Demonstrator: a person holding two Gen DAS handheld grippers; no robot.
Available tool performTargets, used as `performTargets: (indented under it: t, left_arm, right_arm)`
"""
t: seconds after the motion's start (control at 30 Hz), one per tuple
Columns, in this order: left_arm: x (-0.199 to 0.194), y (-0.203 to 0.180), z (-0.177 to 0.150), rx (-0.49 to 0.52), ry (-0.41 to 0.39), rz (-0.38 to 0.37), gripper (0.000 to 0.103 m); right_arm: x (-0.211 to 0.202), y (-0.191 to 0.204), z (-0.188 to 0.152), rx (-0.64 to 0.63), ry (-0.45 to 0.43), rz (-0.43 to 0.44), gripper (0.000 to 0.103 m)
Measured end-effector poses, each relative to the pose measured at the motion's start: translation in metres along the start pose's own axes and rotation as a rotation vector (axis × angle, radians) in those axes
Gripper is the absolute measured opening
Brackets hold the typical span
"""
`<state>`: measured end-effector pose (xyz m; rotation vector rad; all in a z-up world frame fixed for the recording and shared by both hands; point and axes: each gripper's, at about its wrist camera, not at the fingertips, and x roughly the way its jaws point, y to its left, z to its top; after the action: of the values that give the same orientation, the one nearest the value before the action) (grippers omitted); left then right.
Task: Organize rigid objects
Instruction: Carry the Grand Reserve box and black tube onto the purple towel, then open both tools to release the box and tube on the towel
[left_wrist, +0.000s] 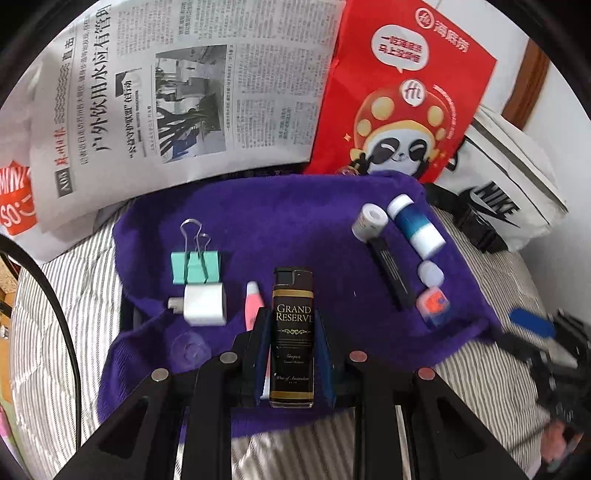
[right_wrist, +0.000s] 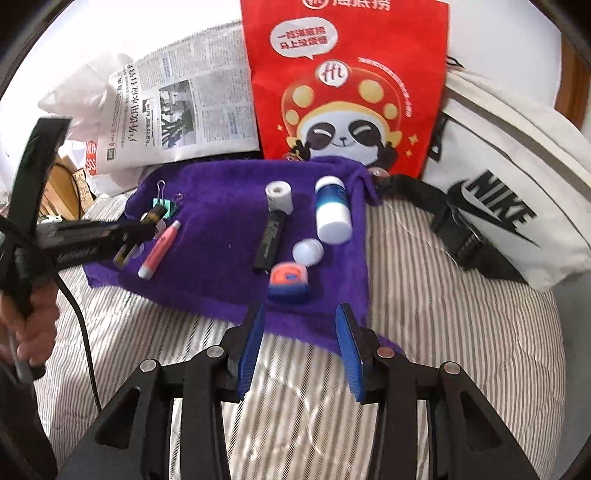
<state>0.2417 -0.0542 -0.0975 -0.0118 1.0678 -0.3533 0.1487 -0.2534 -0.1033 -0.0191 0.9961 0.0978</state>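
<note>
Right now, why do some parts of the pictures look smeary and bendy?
Left wrist view: the right gripper at the edge is motion-blurred, the big printed newspaper curves with the fisheye. Right wrist view: the left gripper looks smeared, sunlight dapples the striped grey-white quilt.

A home bedroom. The work surface is a bed (right_wrist: 424, 295) with a striped quilted cover, a purple towel (right_wrist: 221, 266) spread on it. Household clutter lines its far edge: a newspaper (left_wrist: 166, 92), a red paper bag (right_wrist: 347, 81), a white canvas bag (right_wrist: 517, 206). Wooden trim (left_wrist: 526, 81) edges a white wall.
</note>
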Motion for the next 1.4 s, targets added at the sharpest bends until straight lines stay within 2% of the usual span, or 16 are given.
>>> performTargets:
  t: [0.23,0.5,0.87,1.03,1.1,1.23,1.27,1.3,1.33,1.4]
  left_arm:
    - [0.031,-0.010,0.013,0.014,0.037,0.007,0.023]
    - [0.058,-0.020,0.018,0.039,0.089,0.031,0.023]
    - [0.063,-0.025,0.015,0.086,0.106,0.065,0.024]
    - [0.064,-0.035,0.011,0.116,0.115,0.070,0.035]
    - [0.062,-0.038,0.006,0.121,0.121,0.064,0.043]
    - [0.047,-0.042,-0.003,0.115,0.107,0.082,0.044]
    - [0.039,-0.044,-0.005,0.115,0.091,0.081,0.049]
    - [0.031,-0.046,-0.008,0.119,0.085,0.069,0.061]
    - [0.023,-0.049,-0.012,0.123,0.074,0.069,0.068]
    - [0.008,-0.053,-0.016,0.139,0.046,0.087,0.075]
  right_arm:
    - [0.002,-0.010,-0.015,0.048,0.024,0.017,0.040]
    - [0.004,-0.014,-0.015,0.062,0.017,0.024,0.040]
    - [0.008,-0.018,-0.010,0.090,0.010,0.034,0.040]
    - [0.011,-0.017,-0.005,0.090,0.000,0.030,0.040]
    - [0.012,-0.018,-0.005,0.091,0.005,0.014,0.040]
    - [0.010,-0.020,-0.009,0.093,0.033,-0.018,0.042]
    - [0.007,-0.020,-0.010,0.097,0.035,-0.016,0.044]
    - [0.004,-0.020,-0.011,0.103,0.033,-0.014,0.044]
    - [0.001,-0.020,-0.012,0.109,0.030,-0.013,0.046]
    - [-0.007,-0.018,-0.013,0.118,0.025,-0.011,0.051]
